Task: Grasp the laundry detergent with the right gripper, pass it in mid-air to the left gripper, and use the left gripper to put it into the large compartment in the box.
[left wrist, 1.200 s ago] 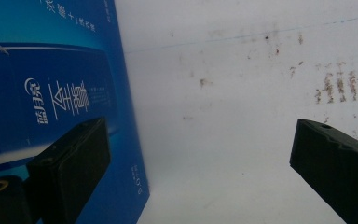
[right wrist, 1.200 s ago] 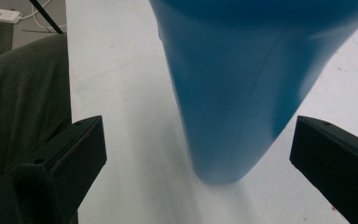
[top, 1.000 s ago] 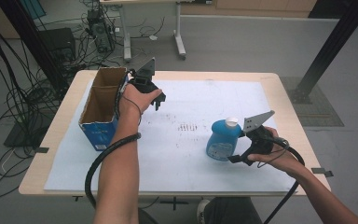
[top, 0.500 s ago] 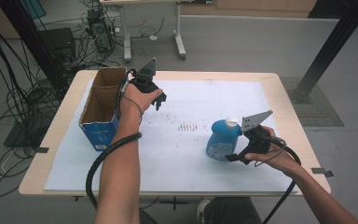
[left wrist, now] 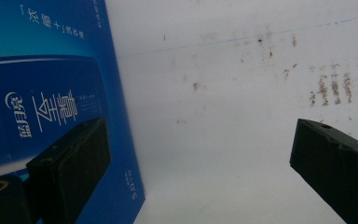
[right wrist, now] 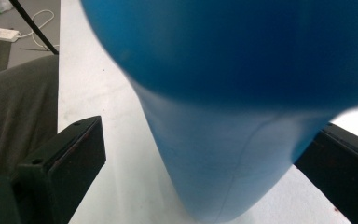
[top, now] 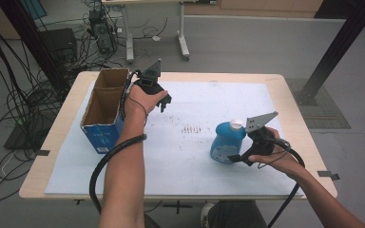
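A blue bottle (top: pixel 225 141) with a white cap (top: pixel 236 124) stands upright on the white sheet, right of centre. My right gripper (top: pixel 238 154) is open, one jaw on each side of the bottle's lower body. In the right gripper view the bottle (right wrist: pixel 223 140) looms close and blurred between the jaws, with a gap beside the left one. An open blue cardboard box (top: pixel 102 128) stands at the table's left. My left gripper (top: pixel 164 102) hovers open just right of the box, holding nothing. The left gripper view has the box's printed side (left wrist: pixel 42 84) beside its left jaw.
A white sheet (top: pixel 190 166) covers most of the wooden table (top: pixel 294 95), with dark smudges (top: pixel 192 129) at its middle. Cables trail from both grippers toward the near edge. On the floor beyond stand a desk frame, tangled cables and a black post at the right.
My right gripper has edged slightly left, closer around the bottle. The left gripper and the box have stayed almost still.
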Demonstrator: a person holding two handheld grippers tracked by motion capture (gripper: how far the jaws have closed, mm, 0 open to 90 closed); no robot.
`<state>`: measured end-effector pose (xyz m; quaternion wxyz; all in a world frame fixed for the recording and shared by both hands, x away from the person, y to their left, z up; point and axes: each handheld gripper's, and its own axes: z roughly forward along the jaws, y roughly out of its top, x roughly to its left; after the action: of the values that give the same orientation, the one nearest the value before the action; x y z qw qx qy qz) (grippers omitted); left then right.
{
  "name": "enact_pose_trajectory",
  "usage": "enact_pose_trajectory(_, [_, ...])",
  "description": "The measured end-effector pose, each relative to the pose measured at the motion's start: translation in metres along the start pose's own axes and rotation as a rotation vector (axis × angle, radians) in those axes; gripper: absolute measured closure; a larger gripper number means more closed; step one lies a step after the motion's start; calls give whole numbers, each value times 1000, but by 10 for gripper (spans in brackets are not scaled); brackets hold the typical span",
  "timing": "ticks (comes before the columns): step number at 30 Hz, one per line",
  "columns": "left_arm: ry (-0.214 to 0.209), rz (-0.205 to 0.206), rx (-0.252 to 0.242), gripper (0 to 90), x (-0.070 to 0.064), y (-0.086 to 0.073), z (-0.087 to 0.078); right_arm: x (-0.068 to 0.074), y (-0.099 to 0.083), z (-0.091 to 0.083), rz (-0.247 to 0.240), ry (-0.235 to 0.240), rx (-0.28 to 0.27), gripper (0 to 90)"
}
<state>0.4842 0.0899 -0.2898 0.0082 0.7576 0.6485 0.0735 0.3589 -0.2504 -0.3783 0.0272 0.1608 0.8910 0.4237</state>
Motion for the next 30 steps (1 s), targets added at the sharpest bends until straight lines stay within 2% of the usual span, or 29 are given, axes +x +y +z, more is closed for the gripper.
enact_pose_trajectory(30, [3,1,-8,56,0,2,-3,0,3,5,-6,-12,-25,24])
